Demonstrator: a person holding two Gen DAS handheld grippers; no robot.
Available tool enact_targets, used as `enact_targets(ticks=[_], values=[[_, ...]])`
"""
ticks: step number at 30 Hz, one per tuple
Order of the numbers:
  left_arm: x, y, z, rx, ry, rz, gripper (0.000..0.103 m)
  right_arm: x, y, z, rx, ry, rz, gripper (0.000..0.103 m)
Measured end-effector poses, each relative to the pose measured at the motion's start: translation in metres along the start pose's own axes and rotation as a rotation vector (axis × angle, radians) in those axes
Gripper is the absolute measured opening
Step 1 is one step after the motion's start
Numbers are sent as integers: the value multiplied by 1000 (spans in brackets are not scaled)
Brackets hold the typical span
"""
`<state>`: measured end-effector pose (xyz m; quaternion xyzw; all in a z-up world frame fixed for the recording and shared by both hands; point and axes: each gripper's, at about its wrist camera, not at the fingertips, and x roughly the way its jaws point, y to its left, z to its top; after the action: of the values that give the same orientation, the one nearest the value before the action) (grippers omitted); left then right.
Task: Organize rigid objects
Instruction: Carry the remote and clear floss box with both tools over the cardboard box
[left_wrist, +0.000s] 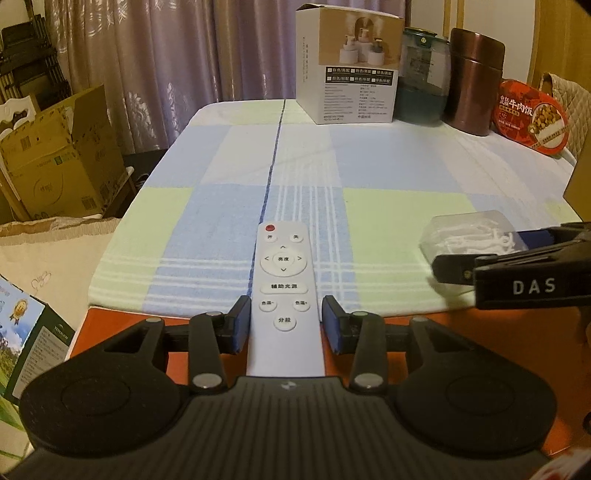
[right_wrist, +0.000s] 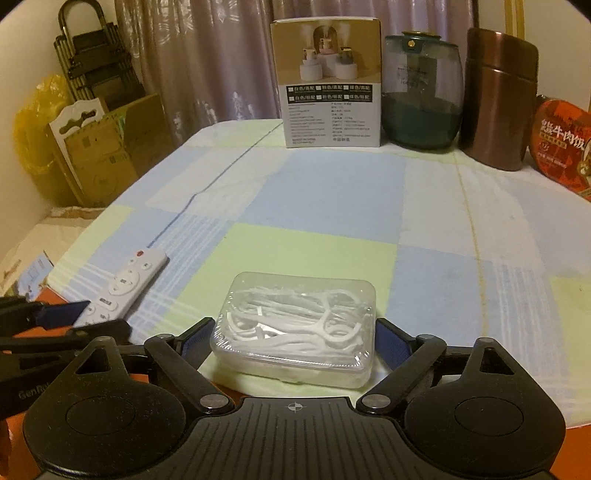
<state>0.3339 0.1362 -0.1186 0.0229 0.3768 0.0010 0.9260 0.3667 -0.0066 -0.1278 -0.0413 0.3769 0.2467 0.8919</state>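
Blue-padded fingers of the left gripper are seen pressed against both long edges of the white remote, near its button-free tail. The remote is pinched with its long axis along the twelve-to-six line of the jaws, red button end at twelve o'clock, and it lies over the near edge of the checked tablecloth.

At three o'clock from it, the right gripper is set around the clear floss-pick box. The box sits at twelve o'clock, squarely between widely spread pads, its long axis across the jaws from nine to three. Both pads are drawn up against its short ends, but whether they are pressing cannot be told. The box rests on the cloth near the table edge.

Each item is thus covered by its own hand; neither has to be reached across.

Farther off, at twelve to two o'clock, a row is formed along the back by a white carton, a glass jar, a copper canister and a red tin. Judged from this, both items would be carried straight ahead towards that row.
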Motion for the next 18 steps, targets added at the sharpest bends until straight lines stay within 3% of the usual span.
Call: enact_targets(ticks=[8,14,18], values=[[-7,-3,-2,-9,33,-14,33,-23,-11,-8,-14,19,-32,87],[-32,-26,-17,-12,76,-104,33,-64,-24,-18,37,56,-5,86],[-55,-55,-33,57,81,-147,33,-92,-24,-31,8,81,-4,86]])
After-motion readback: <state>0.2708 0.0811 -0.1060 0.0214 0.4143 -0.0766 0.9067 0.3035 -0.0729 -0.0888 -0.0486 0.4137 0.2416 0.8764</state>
